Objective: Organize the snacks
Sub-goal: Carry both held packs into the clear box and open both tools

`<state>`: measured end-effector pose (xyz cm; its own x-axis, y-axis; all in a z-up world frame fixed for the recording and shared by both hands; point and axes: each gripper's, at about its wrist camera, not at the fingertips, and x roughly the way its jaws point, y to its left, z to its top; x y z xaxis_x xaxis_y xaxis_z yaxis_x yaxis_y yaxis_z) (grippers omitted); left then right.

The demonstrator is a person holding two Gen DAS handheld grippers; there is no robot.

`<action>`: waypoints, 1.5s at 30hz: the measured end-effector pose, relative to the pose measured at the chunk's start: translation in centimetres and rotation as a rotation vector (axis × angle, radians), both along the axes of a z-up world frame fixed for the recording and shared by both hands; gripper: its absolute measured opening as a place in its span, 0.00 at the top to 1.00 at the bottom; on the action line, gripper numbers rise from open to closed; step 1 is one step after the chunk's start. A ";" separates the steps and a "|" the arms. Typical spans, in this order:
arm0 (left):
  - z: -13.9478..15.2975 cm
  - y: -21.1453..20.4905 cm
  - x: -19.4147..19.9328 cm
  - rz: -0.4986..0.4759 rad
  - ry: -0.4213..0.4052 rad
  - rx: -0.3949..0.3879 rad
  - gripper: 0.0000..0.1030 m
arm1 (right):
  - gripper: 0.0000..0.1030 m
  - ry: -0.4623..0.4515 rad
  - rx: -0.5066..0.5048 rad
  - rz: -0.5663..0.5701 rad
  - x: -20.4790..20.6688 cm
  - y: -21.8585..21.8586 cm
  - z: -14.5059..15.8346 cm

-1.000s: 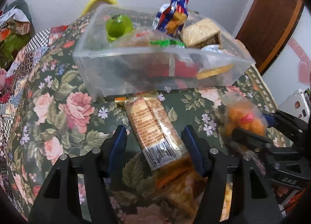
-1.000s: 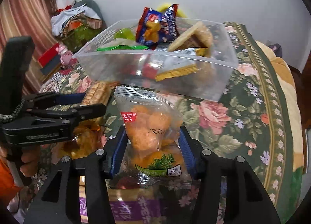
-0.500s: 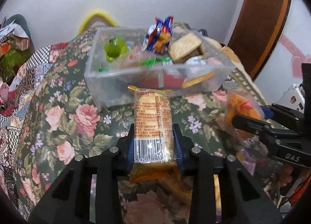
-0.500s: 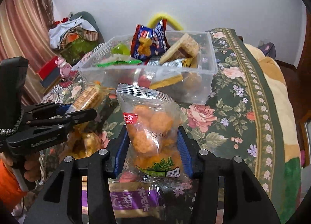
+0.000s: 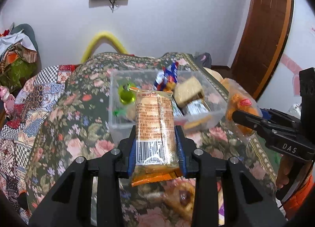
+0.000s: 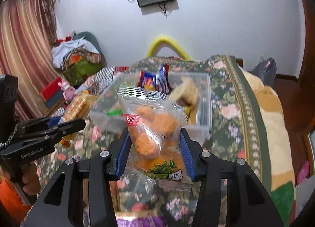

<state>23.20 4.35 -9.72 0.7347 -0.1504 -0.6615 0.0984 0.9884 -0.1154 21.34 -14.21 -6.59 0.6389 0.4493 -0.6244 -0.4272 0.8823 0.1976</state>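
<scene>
My left gripper (image 5: 155,149) is shut on a long cracker packet (image 5: 154,124) with a barcode, held up in the air in front of the clear plastic bin (image 5: 116,116). My right gripper (image 6: 154,153) is shut on a clear bag of orange snack balls (image 6: 152,130), also lifted off the bed. The bin (image 6: 204,104) holds several snacks: a blue-red packet (image 5: 167,78), a square cracker pack (image 5: 188,91) and a green jelly cup (image 5: 126,94). The right gripper with its orange bag (image 5: 240,106) shows at the right edge of the left wrist view.
Everything rests on a floral bedspread (image 5: 65,128). More wrapped snacks (image 5: 177,197) lie below the left gripper, and a purple packet (image 6: 137,221) lies under the right one. A cluttered chair (image 6: 78,57) stands at the left, a wooden door (image 5: 265,30) at the right.
The left gripper closed on the cracker packet and lifted it off the bedspread. The right gripper rose with the orange bag. The bin now appears lower and farther in both views.
</scene>
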 end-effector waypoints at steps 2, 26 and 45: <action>0.4 0.2 0.6 0.005 -0.013 0.005 0.67 | 0.57 -0.021 0.000 -0.007 0.6 0.3 0.6; -3.6 2.6 10.2 0.056 0.075 0.005 0.66 | 0.57 0.052 -0.031 0.006 7.8 4.6 -2.4; -1.3 2.0 6.7 0.049 0.042 0.028 0.46 | 0.31 0.046 -0.091 0.013 6.3 4.1 -1.2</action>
